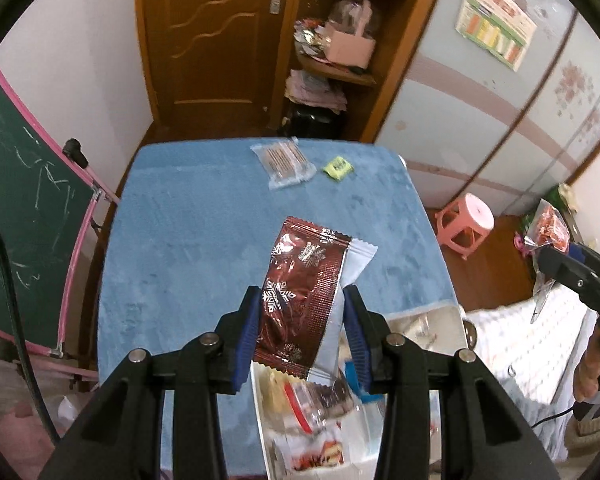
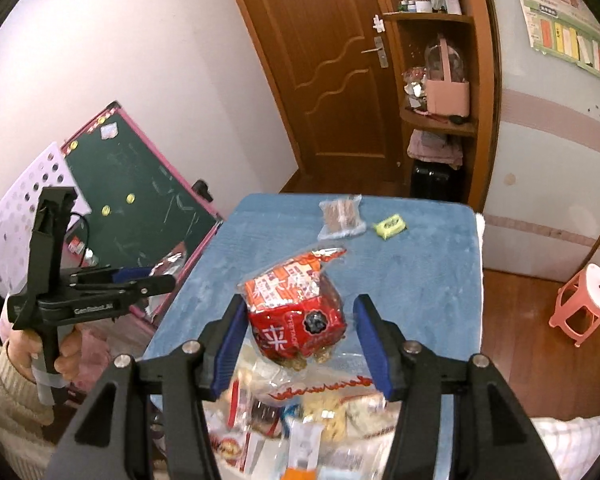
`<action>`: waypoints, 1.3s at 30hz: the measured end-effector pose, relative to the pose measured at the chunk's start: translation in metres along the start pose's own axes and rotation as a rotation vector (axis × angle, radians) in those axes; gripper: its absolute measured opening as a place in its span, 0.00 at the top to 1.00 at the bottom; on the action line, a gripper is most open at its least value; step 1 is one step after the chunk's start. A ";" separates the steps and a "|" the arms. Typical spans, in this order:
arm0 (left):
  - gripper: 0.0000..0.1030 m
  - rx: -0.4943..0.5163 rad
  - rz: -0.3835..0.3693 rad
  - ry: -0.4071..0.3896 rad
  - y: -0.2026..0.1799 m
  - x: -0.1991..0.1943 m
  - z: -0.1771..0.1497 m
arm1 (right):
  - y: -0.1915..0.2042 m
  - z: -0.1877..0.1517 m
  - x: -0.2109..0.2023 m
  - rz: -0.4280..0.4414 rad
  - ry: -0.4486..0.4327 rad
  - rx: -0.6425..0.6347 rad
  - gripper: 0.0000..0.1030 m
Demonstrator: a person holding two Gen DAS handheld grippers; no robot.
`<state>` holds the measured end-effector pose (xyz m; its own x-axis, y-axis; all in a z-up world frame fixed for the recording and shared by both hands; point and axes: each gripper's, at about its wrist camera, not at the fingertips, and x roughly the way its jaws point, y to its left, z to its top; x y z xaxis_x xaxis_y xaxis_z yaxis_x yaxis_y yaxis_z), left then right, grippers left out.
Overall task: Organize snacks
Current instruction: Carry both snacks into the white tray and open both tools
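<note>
The left claw (image 1: 302, 320) is closed narrowly on a dark red foil snack packet (image 1: 300, 292) printed with white snowflakes, its blue pads (image 1: 249, 332) pressing the packet's lower sides. The packet hangs lifted above a blue plush worktop (image 1: 188, 248) and a white box of mixed snacks (image 1: 320, 432) at the near edge.

The right claw (image 2: 298, 340) stands at a middling width with a red snack bag (image 2: 296, 312) bearing white characters between its blue pads (image 2: 230, 344). The left pad touches the bag; a clear gap shows between the bag and the right pad, so no firm grip can be confirmed. Under it lies the same pile of assorted snack packets (image 2: 300, 412).

At the far end of the worktop rest a clear packet of brown biscuit sticks (image 1: 284, 162) and, just beside it on the right, a small yellow-green sweet wrapper (image 1: 337, 167), apart from each other.

A hand (image 2: 66, 350) in a cream knitted sleeve (image 2: 8, 384) holds the left claw's handle. Beyond stand a wooden door (image 1: 216, 40), a corner shelf (image 1: 340, 68), a green chalkboard (image 1: 24, 208) and a pink stool (image 1: 466, 224).
</note>
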<state>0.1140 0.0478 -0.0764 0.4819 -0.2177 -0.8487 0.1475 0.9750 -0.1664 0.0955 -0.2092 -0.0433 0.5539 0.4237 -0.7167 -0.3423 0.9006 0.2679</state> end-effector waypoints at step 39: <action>0.27 -0.023 -0.043 0.231 -0.013 0.041 -0.123 | 0.063 -0.131 0.072 0.102 0.434 -0.063 0.25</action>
<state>0.0263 0.0320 -0.1709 0.2650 -0.2453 -0.9325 0.1427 0.9664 -0.2137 0.0144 -0.1352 -0.1622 0.1495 0.4177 -0.8962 -0.4316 0.8430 0.3209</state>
